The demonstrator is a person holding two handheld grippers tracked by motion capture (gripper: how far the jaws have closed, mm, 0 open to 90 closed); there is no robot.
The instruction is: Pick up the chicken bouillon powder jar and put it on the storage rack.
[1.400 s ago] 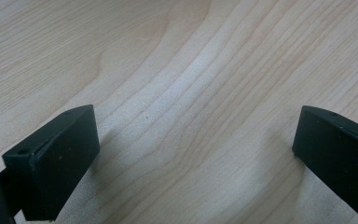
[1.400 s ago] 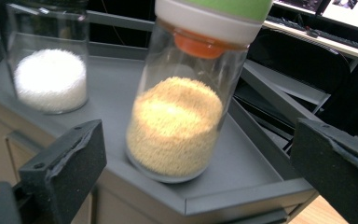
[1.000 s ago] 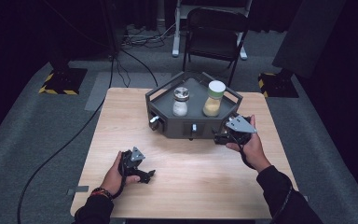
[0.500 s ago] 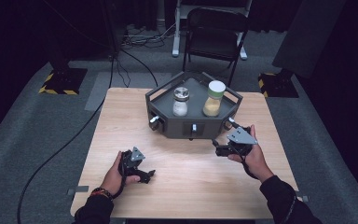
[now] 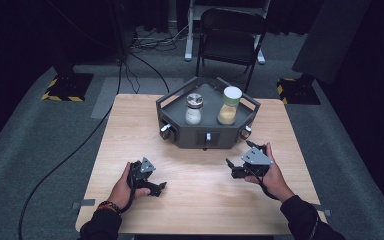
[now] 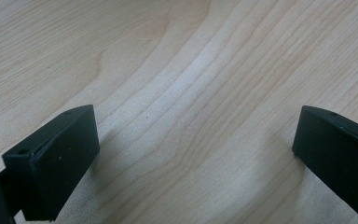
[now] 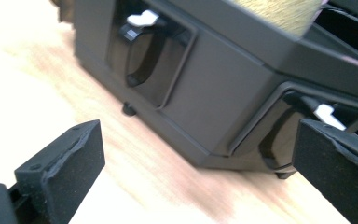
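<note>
Sitting mid-table: dark tray (image 5: pixel 180 131), carrying two jars (image 5: pixel 194 108), well inside every edge.
Risk: right gripper (image 5: pixel 239 168), jaws apart and empty, is facing the tray's switches (image 7: pixel 140 18); a swing could be bumping them, possibly.
Room: left gripper (image 6: pixel 193 149), jaws apart, is hovering over bare table (image 5: pixel 200 200).

Both grippers black, grey three-cornered plate atop right gripper (image 5: pixel 241 167) — blocky fingers (image 6: pixel 51 163); dark sleeves, beaded wristband on left.

Dark studio/lab: black curtains, grey carpet, floor cables (image 5: pixel 130 62), hazard-taped stand bases (image 5: pixel 68 86), folding chair (image 5: pixel 232 36).
</note>
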